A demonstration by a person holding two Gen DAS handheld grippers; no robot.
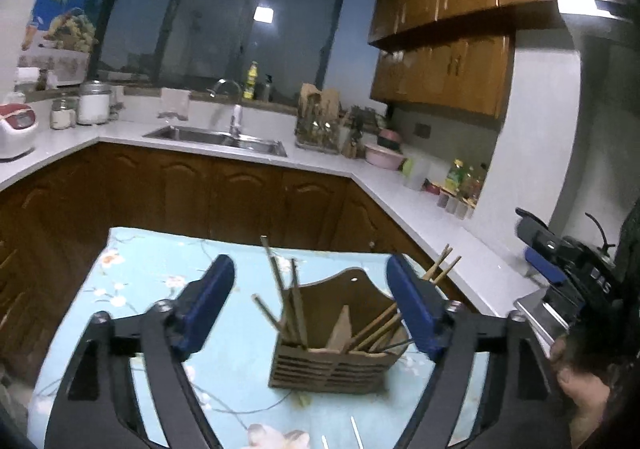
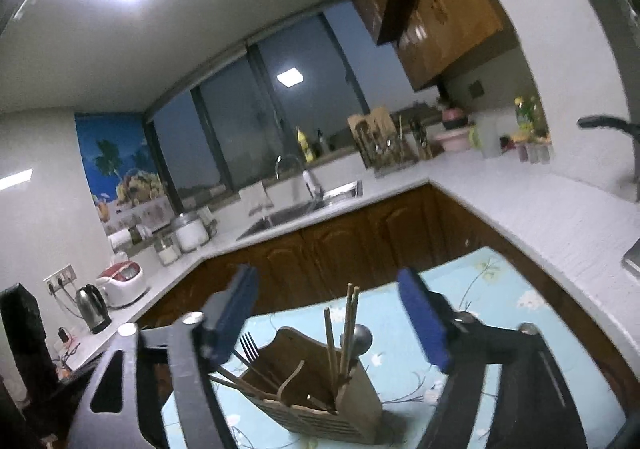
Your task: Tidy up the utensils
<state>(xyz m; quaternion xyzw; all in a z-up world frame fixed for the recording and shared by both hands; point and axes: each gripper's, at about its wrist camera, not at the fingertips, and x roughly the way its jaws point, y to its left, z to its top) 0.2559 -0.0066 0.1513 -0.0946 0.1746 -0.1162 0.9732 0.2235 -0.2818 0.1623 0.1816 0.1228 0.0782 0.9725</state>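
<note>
Most chopsticks [image 1: 370,329] and a fork [image 2: 250,345] stand in the wooden holder [image 1: 332,369]; both the left gripper [image 1: 310,309] and right gripper [image 2: 332,325] gape empty, while loose sticks [image 1: 355,435] at six o'clock remain.

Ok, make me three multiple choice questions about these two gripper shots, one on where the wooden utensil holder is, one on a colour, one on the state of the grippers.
1. Where does the wooden utensil holder stand?
A. in the sink
B. on the floral tablecloth
C. on the white counter

2. What colour are the gripper pads?
A. blue
B. red
C. yellow

3. How do the left gripper and right gripper stand?
A. both shut on chopsticks
B. one open, one shut
C. both open and empty

Answers:
1 B, the holder rests on the light blue cloth in both views.
2 A, the pads show blue on both grippers.
3 C, each pair of jaws stands wide apart with nothing between the pads; the chopsticks sit in the holder.
</note>
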